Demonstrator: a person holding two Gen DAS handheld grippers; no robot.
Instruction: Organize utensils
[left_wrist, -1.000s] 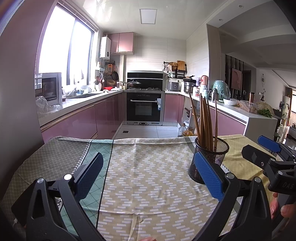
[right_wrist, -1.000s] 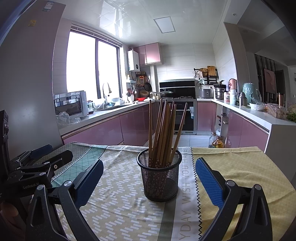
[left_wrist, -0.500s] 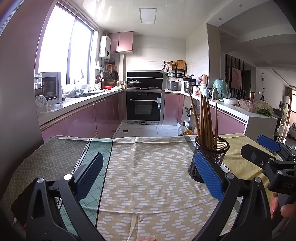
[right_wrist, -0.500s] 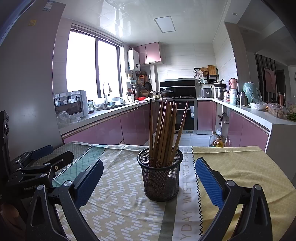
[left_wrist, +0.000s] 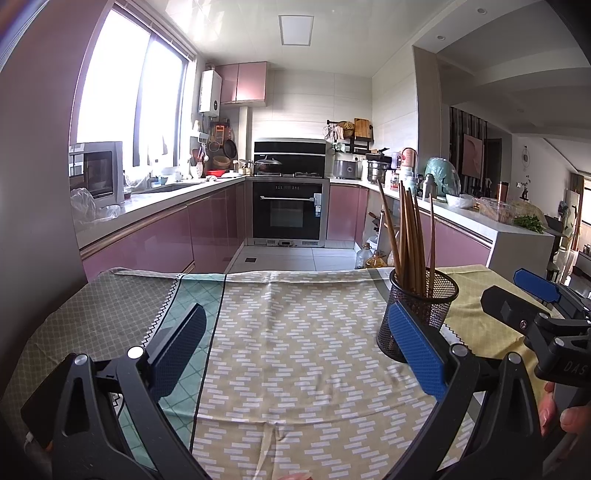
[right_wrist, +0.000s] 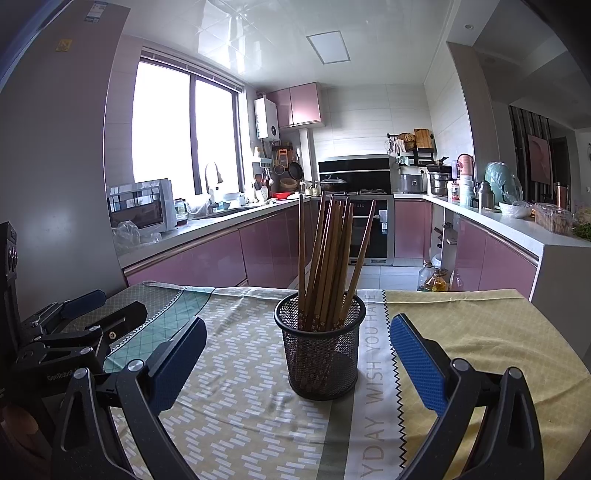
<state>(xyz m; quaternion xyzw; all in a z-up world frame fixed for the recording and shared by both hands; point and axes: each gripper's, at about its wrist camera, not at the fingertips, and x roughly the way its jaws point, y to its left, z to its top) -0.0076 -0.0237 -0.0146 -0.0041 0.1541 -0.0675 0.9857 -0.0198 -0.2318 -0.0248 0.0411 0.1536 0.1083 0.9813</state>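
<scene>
A black mesh cup (right_wrist: 320, 350) stands upright on the patterned tablecloth (right_wrist: 236, 406), holding several brown wooden chopsticks (right_wrist: 328, 258). My right gripper (right_wrist: 297, 343) is open and empty, with the cup straight ahead between its blue pads. In the left wrist view the cup (left_wrist: 421, 306) with chopsticks (left_wrist: 406, 236) stands at the right, partly behind the right pad. My left gripper (left_wrist: 295, 336) is open and empty over bare cloth. The right gripper (left_wrist: 535, 310) shows at the right edge there, and the left gripper (right_wrist: 74, 325) at the left edge of the right wrist view.
The table's far edge (left_wrist: 295, 273) drops to the kitchen floor. Pink cabinets and counters (left_wrist: 155, 236) run along both sides, with an oven (left_wrist: 290, 218) at the back. Oil bottles (right_wrist: 436, 280) stand on the floor past the table.
Both views have risen or tilted very slightly; the cup sits a touch lower in frame. Nothing was picked up or let go, and both grippers stay open.
</scene>
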